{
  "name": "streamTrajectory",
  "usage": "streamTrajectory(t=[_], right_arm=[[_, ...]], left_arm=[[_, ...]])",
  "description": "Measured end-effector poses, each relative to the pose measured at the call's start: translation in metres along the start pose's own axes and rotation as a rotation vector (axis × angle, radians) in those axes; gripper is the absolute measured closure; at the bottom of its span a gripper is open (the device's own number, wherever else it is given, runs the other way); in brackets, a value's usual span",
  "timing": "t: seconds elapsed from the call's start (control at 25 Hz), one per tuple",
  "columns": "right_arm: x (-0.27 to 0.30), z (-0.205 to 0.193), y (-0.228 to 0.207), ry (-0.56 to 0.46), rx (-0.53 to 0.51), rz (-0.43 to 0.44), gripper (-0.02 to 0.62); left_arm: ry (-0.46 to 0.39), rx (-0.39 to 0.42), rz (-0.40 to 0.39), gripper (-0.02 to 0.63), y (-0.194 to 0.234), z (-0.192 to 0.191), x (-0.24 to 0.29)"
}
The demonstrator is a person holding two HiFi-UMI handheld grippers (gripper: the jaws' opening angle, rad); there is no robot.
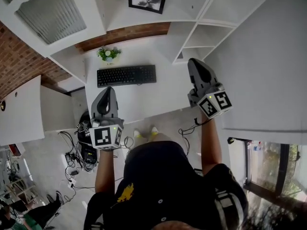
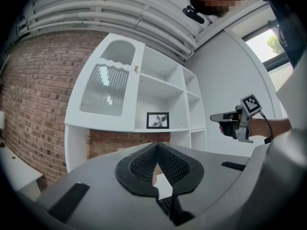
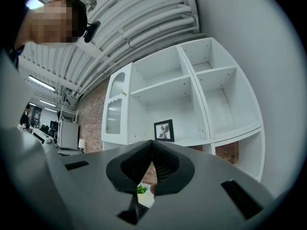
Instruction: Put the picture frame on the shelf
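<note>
The black picture frame (image 1: 147, 0) stands upright on a shelf of the white wall unit (image 1: 192, 4), well beyond both grippers. It also shows in the left gripper view as the frame (image 2: 158, 120) and in the right gripper view as the frame (image 3: 164, 130). My left gripper (image 1: 108, 91) hangs over the desk's near edge, shut and holding nothing. My right gripper (image 1: 194, 62) is raised at the right, also shut and holding nothing. In the left gripper view the right gripper (image 2: 214, 118) shows out to the side.
A black keyboard (image 1: 126, 75) and a small potted plant (image 1: 109, 54) sit on the white desk (image 1: 158, 97). A cabinet door with ribbed glass (image 1: 53, 13) is at the left, a brick wall (image 1: 17, 56) beside it. Cables (image 1: 76, 152) lie on the floor.
</note>
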State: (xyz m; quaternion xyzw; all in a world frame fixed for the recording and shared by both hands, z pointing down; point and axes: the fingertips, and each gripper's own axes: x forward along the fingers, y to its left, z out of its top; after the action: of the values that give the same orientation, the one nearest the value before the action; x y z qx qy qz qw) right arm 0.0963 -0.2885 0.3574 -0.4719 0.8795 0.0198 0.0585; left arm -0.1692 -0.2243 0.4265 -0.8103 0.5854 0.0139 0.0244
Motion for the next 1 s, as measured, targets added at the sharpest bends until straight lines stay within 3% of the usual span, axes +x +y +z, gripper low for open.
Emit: streamTrajectory(t=[0.44, 0.72, 1.0], right_arm=[[-0.006, 0.003, 0.018, 0.011, -0.038, 0.043, 0.589], [0.003, 0.009, 0.043, 0.023, -0.111, 0.125, 0.589], [0.003, 0.018, 0.041, 0.002, -0.124, 0.132, 0.589]], left_arm=[[0.013, 0.027, -0.036, 0.588, -0.012, -0.008, -0.011], [0.002, 0.037, -0.032, 0.588, -0.016, -0.003, -0.011], [-0.006, 0.047, -0.046, 0.588, -0.029, -0.002, -0.004]])
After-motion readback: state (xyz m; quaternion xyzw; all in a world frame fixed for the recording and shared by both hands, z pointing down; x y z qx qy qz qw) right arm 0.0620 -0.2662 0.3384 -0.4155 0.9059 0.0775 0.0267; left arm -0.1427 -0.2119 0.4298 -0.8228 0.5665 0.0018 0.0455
